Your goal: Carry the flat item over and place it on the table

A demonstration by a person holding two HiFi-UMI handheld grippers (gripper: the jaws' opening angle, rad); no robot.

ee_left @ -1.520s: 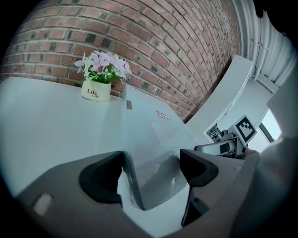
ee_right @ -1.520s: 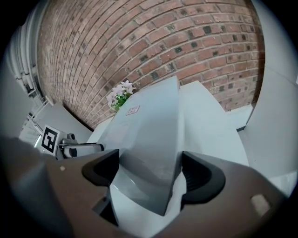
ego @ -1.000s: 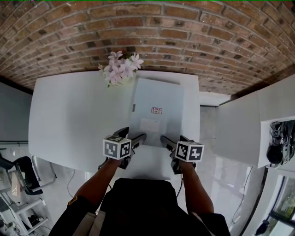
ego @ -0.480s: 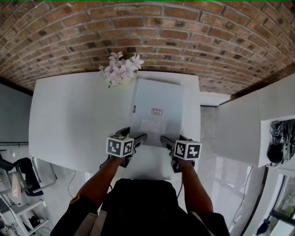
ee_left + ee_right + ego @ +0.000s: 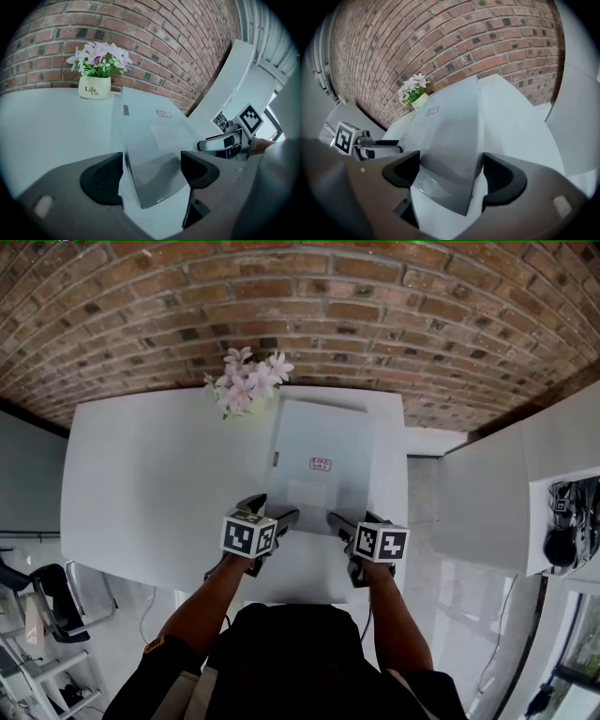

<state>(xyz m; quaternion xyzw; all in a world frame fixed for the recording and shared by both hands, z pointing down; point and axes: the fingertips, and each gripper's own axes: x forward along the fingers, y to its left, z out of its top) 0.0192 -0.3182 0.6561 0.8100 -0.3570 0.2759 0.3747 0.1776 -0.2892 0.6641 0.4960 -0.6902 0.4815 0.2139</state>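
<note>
The flat item [image 5: 319,465] is a pale grey panel with a small red label, lying on the white table [image 5: 141,484] near its right side. My left gripper [image 5: 274,509] stands open at the panel's near left corner; in the left gripper view that corner [image 5: 154,154] lies between the spread jaws [image 5: 152,173]. My right gripper [image 5: 349,519] is open at the near right corner, and the panel's corner [image 5: 450,140] reaches in between its jaws [image 5: 450,176]. Each gripper shows in the other's view: the right one [image 5: 225,140] and the left one [image 5: 375,147].
A cream pot of pink flowers [image 5: 246,381] stands at the table's far edge, just left of the panel's far corner. A brick wall [image 5: 309,306] runs behind. A white counter [image 5: 506,484] stands to the right across a narrow gap, and a chair [image 5: 52,596] at lower left.
Both grippers have shifted slightly inward and forward at the panel's near edge. The panel itself has not moved.
</note>
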